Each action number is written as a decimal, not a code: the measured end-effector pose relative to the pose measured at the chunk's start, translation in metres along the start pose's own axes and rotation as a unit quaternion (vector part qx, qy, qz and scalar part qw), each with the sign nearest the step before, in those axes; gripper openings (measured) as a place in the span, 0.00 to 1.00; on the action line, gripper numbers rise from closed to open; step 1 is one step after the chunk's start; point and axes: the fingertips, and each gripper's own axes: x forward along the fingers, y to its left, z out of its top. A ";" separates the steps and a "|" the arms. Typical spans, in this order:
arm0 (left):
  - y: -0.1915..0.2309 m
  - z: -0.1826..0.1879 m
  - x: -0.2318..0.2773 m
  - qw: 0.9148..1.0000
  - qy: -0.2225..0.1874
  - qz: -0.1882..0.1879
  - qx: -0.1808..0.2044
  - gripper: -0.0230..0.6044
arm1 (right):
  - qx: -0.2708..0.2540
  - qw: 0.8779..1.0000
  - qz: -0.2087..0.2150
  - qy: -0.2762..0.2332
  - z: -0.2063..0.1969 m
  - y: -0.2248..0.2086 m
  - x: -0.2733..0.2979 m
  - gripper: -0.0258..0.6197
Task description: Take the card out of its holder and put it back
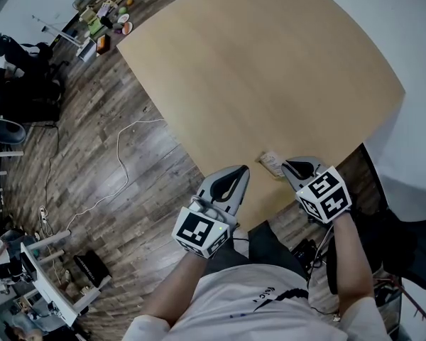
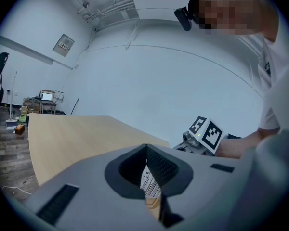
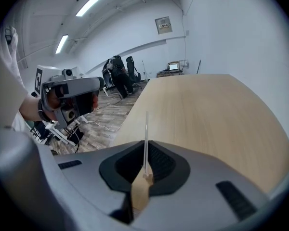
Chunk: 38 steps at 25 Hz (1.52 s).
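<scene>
A small printed card (image 1: pixel 270 162) stands in a little wooden holder (image 1: pixel 273 169) at the near edge of the tan table (image 1: pixel 270 69). My right gripper (image 1: pixel 285 164) comes in from the right. In the right gripper view the card (image 3: pixel 146 129) is edge-on, upright between the tips of that gripper (image 3: pixel 146 144), which is shut on it above the holder (image 3: pixel 145 179). My left gripper (image 1: pixel 246 168) is shut on nothing, a short way left of the card. The left gripper view shows the card (image 2: pixel 151 184) through the gap behind the tips of that gripper (image 2: pixel 146 147).
The table's near edge runs just under both grippers, with wood floor beyond it. A white cable (image 1: pixel 121 162) lies on the floor to the left. Cluttered shelves (image 1: pixel 103 16) and black chairs (image 1: pixel 14 84) stand far left. A dark chair (image 1: pixel 412 254) is at my right.
</scene>
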 end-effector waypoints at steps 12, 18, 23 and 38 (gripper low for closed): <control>0.000 -0.008 0.000 1.000 0.005 -0.002 -0.002 0.06 | -0.002 1.000 0.003 0.002 -0.011 0.005 0.009 0.08; 0.000 -0.010 -0.004 1.000 0.009 -0.001 -0.001 0.06 | -0.006 1.000 0.004 0.024 -0.021 0.010 0.014 0.08; -0.002 -0.010 -0.003 1.000 0.012 -0.003 0.001 0.06 | -0.012 1.000 0.010 0.015 -0.019 0.013 0.021 0.09; -0.003 -0.012 -0.012 1.000 0.015 -0.013 0.008 0.06 | -0.020 0.998 -0.045 -0.030 0.005 0.013 0.002 0.11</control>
